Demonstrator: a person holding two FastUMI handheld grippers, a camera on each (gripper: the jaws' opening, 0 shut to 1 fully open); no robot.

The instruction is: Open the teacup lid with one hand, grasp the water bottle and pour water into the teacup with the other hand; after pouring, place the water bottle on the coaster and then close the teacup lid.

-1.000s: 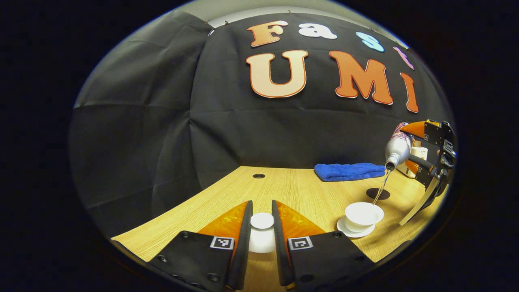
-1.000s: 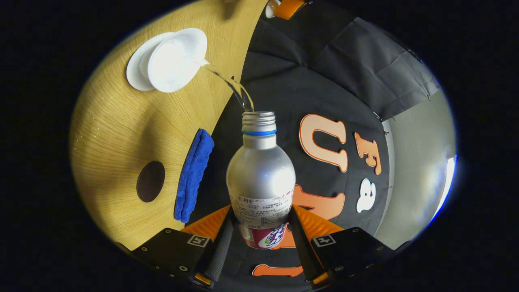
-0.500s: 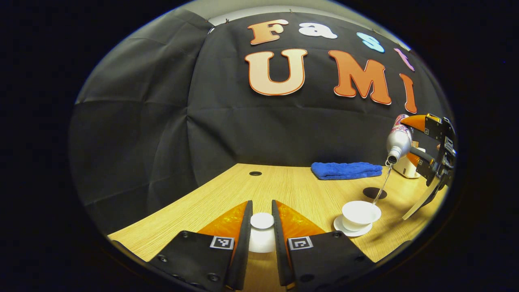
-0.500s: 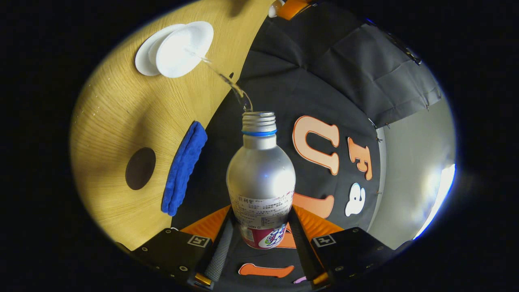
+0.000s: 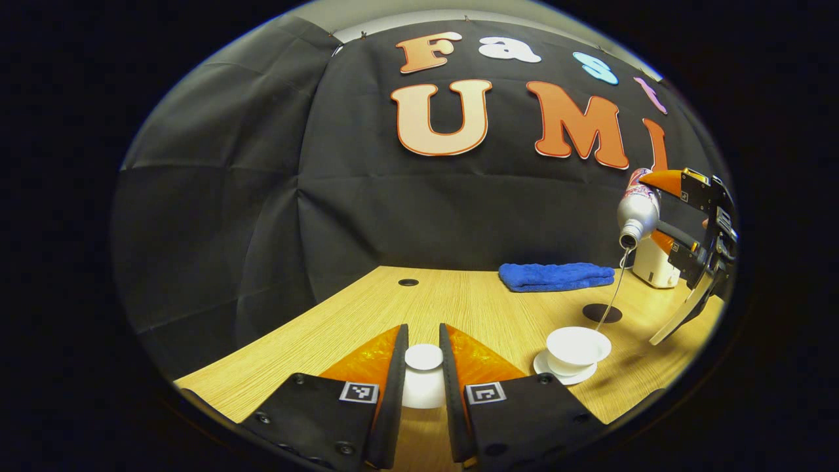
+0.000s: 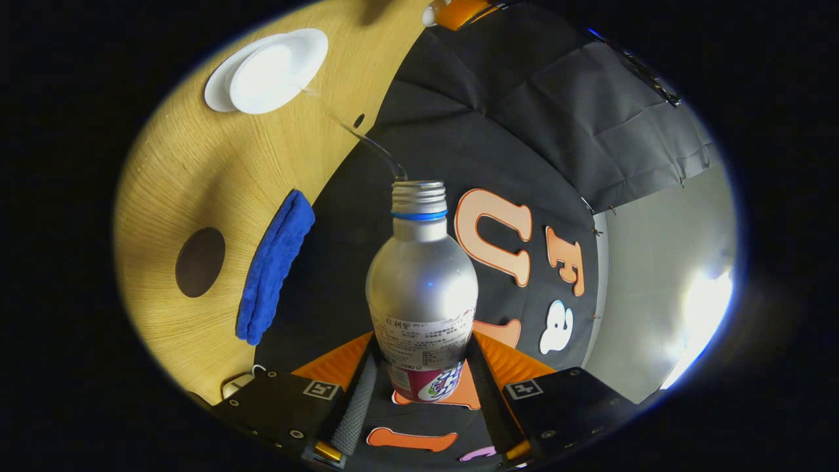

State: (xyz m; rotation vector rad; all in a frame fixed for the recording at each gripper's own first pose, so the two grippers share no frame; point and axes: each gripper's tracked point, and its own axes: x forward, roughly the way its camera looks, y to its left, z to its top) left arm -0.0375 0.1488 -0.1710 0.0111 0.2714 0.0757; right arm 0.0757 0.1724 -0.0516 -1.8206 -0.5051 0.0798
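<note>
My left gripper (image 5: 423, 367) is shut on the white teacup lid (image 5: 423, 377), held just above the table's near side. To the right, the open white teacup (image 5: 577, 346) stands on its saucer (image 5: 562, 376). High above it my right gripper (image 6: 419, 387) is shut on the silver water bottle (image 6: 421, 288), tipped mouth-down. A thin stream of water (image 5: 616, 295) falls from the bottle (image 5: 637, 211) into the teacup (image 6: 275, 62). The dark round coaster (image 5: 602, 313) lies behind the cup, also seen as the coaster (image 6: 200, 262) in the right gripper view.
A folded blue cloth (image 5: 556, 276) lies at the back of the wooden table (image 5: 472, 308), near the wall. A white box (image 5: 655, 265) stands at the far right. A small dark hole (image 5: 408, 282) sits in the tabletop at the back left.
My right gripper has lifted the bottle higher above the teacup, so the stream is longer and thinner. The left gripper with the lid has stayed put.
</note>
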